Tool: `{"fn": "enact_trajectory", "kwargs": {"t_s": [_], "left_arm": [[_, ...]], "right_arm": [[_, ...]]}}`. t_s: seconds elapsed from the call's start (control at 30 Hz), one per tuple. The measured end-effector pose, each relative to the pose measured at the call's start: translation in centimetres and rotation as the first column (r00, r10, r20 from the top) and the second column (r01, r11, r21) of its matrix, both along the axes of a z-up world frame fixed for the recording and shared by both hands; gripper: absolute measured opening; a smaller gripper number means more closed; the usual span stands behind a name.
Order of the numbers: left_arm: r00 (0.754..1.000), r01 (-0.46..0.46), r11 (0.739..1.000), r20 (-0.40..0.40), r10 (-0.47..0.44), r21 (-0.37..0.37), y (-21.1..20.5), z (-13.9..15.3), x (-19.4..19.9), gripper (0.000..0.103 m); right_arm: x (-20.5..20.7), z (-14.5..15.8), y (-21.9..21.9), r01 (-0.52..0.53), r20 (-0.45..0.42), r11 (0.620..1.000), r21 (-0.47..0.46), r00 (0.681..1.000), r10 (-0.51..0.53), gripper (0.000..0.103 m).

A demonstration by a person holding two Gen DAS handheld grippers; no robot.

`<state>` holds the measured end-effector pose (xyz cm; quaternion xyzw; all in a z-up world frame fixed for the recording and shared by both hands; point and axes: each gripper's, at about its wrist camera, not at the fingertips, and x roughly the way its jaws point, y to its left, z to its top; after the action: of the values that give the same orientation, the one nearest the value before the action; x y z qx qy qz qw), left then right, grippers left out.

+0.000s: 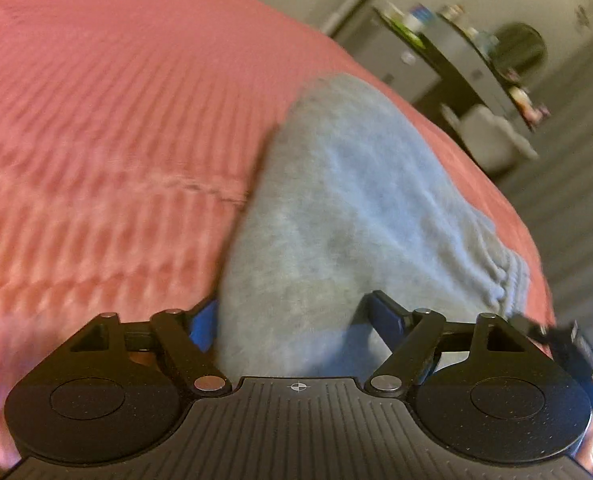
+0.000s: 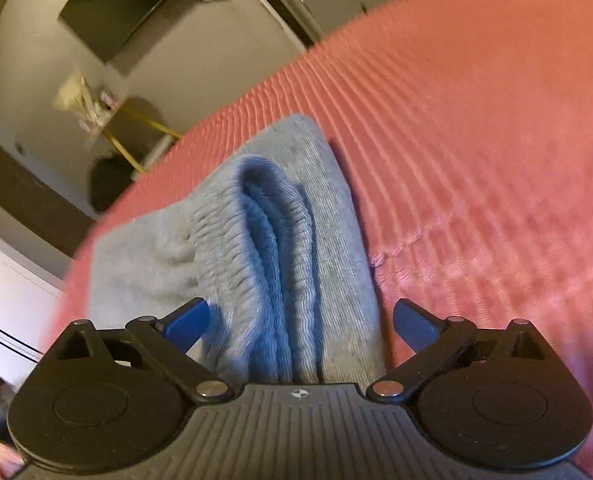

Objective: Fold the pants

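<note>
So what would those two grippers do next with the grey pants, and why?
Probably lift both grippers clear. The right gripper stands wide open around the ribbed waistband, and the left gripper is open too. The grey pants already lie bundled on the pink bedspread, so the fold looks done.

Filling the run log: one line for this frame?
task: fold pants | pants: bunched on pink bedspread | left gripper: open, straddling fabric | right gripper: open, straddling waistband

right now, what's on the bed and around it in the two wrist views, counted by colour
grey: 1, folded sweatpants
pink: 1, ribbed bedspread
blue-padded: 2, left gripper, right gripper, both open with the sweatpants' cloth between their pads
total: 4
</note>
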<state>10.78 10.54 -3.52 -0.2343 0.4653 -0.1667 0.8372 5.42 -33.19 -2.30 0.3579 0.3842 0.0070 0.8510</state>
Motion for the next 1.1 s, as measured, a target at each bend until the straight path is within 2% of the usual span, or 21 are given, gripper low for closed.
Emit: {"fn": "enact_trajectory", "kwargs": {"t_s": [0.03,0.1,0.23,0.3,0.37,0.43,0.5,0.57,0.6,0.63,0.67,0.7,0.73,0.77,0.8,0.83,1.0,1.1], "left_arm": [[1.0,0.026,1.0,0.001,-0.026,-0.008,-0.2,-0.1,0.4,0.089],[0.998,0.068,0.997,-0.002,-0.068,-0.023,-0.5,-0.7,2.3,0.091],[0.994,0.109,0.989,0.006,-0.109,-0.1,-0.4,-1.4,4.8,0.092],[0.994,0.113,0.986,0.008,-0.113,-0.126,-0.4,-1.7,5.4,0.091],[0.99,0.137,0.984,0.031,-0.134,-0.118,-0.5,-1.8,6.0,0.083],[0.988,0.151,0.981,0.051,-0.146,-0.117,0.0,-1.7,6.3,0.064],[0.988,0.152,0.978,0.036,-0.149,-0.141,0.6,-2.1,6.9,0.061],[0.986,0.166,0.98,0.026,-0.164,-0.114,0.2,-2.4,7.0,0.063],[0.983,0.18,0.979,0.036,-0.178,-0.099,-0.2,-2.2,7.1,0.068],[0.982,0.186,0.979,0.044,-0.183,-0.088,-0.6,-2.1,7.2,0.068],[0.984,0.175,0.981,0.053,-0.171,-0.082,-0.8,-1.9,7.2,0.066],[0.985,0.166,0.983,0.064,-0.161,-0.078,-0.8,-1.8,7.0,0.053],[0.984,0.162,0.984,0.084,-0.156,-0.078,-0.7,-1.6,6.7,0.045],[0.983,0.158,0.984,0.101,-0.15,-0.076,-0.5,-1.4,6.5,0.043],[0.982,0.154,0.986,0.122,-0.145,-0.067,-0.5,-1.0,6.0,0.04],[0.98,0.148,0.987,0.146,-0.139,-0.057,-0.6,-0.6,5.8,0.037],[0.953,0.111,0.99,0.291,-0.081,-0.087,-1.2,2.1,5.4,0.034],[0.925,0.05,0.997,0.378,-0.021,-0.066,-1.5,3.5,5.4,0.034]], "right_arm": [[0.6,-0.6,-0.6,-0.012,0.009,0.998,0.065,1.0,0.011,0.099],[1.2,-1.2,-1.1,-0.029,0.035,0.992,0.12,0.999,0.025,0.099],[2.8,-2.3,-1.3,-0.077,0.079,0.98,0.181,0.995,0.063,0.099],[3.6,-2.2,-0.9,-0.109,0.094,0.979,0.173,0.991,0.094,0.099],[4.1,-2.1,-0.2,-0.125,0.095,0.979,0.16,0.989,0.11,0.098],[4.3,-2.1,0.1,-0.132,0.096,0.98,0.149,0.988,0.119,0.081],[4.0,-2.5,-0.4,-0.126,0.094,0.975,0.182,0.989,0.111,0.076],[4.3,-2.5,-0.5,-0.128,0.087,0.974,0.189,0.99,0.114,0.077],[4.5,-2.4,-0.3,-0.132,0.08,0.975,0.18,0.99,0.119,0.083],[4.9,-2.2,0.1,-0.14,0.072,0.977,0.163,0.989,0.129,0.09],[5.3,-1.9,0.8,-0.151,0.064,0.979,0.136,0.988,0.143,0.093],[5.7,-1.7,1.3,-0.156,0.05,0.982,0.105,0.987,0.151,0.094],[5.9,-1.3,1.9,-0.152,0.034,0.986,0.064,0.988,0.15,0.09],[5.9,-0.9,2.3,-0.135,0.028,0.99,0.037,0.991,0.134,0.084],[5.8,-0.7,2.5,-0.124,0.03,0.992,0.026,0.992,0.123,0.07],[5.7,-0.4,2.6,-0.118,0.03,0.993,0.026,0.993,0.117,0.066],[5.3,2.3,3.7,-0.106,0.089,0.994,-0.004,0.99,0.106,0.059],[6.1,4.5,4.3,-0.102,0.157,0.995,-0.011,0.982,0.103,0.058]]}}
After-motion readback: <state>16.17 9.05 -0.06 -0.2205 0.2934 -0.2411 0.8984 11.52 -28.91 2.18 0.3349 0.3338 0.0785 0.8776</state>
